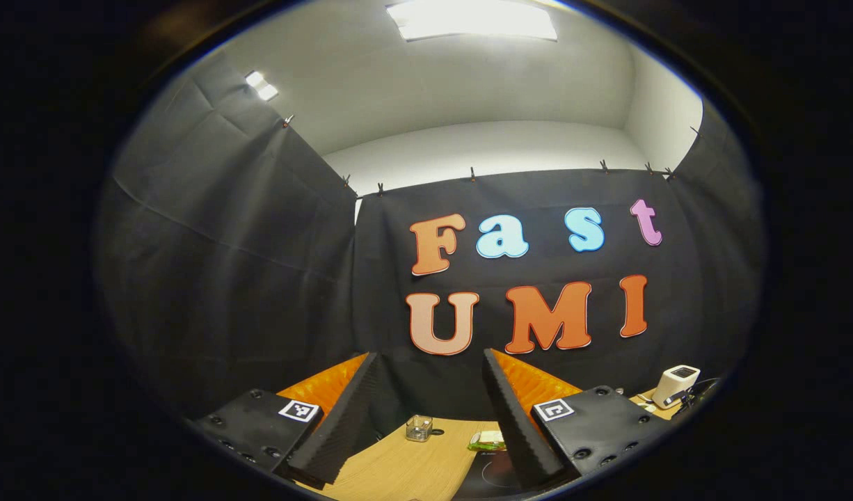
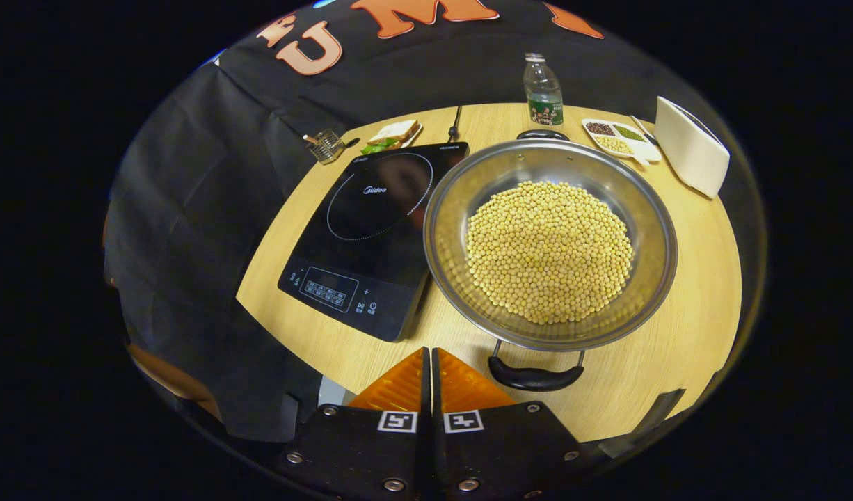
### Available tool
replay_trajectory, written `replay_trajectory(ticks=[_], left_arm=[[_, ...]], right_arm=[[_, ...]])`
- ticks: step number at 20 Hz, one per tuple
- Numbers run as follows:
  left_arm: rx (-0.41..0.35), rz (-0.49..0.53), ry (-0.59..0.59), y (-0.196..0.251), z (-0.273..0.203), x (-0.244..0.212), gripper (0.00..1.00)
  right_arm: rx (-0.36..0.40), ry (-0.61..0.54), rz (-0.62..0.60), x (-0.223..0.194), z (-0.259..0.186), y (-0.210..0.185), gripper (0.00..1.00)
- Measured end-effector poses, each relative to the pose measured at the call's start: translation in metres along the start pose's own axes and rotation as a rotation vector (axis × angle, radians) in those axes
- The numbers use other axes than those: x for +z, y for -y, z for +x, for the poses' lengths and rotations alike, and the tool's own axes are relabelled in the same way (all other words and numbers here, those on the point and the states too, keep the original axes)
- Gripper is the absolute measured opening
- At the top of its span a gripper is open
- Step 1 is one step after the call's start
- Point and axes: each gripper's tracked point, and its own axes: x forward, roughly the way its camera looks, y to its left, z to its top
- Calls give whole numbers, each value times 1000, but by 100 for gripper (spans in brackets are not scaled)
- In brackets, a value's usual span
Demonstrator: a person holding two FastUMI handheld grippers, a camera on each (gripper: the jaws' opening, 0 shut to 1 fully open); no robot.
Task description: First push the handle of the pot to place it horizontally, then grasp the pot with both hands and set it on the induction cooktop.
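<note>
Pot (image 2: 550,243) sits ahead-right of clenched right gripper (image 2: 431,362), beside induction cooktop (image 2: 371,229), not on it. Handle (image 2: 534,377) apparently horizontal already. Left gripper (image 1: 426,410) released, raised, nothing grasped. Two-handed lift remains.

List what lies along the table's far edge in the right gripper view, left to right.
Wire rack → sandwich → water bottle → divided dish → white box.

Closed right claw (image 2: 430,369) hovers beside the bean-filled pot (image 2: 550,243), near its handle (image 2: 534,377).
</note>
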Motion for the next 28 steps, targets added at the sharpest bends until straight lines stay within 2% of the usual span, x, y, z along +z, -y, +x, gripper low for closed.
replay_trajectory(ticks=[7,12,15,18,24,28], left_arm=[[-4,-4,-36,2,3,-19,96],[-1,-2,-49,5,7,-30,96],[-6,7,-49,8,6,-33,96],[-8,14,-44,8,9,-33,96],[-33,3,-84,15,17,-52,96],[-50,-3,-104,21,22,-59,96]], right_arm=[[-43,-40,58,-2,26,23,0],[0,-44,123,-1,41,23,0],[-46,-63,120,-6,47,38,0],[-72,-53,127,-4,39,58,0],[-170,-28,153,0,26,106,0],[-201,-29,168,-1,16,128,0]])
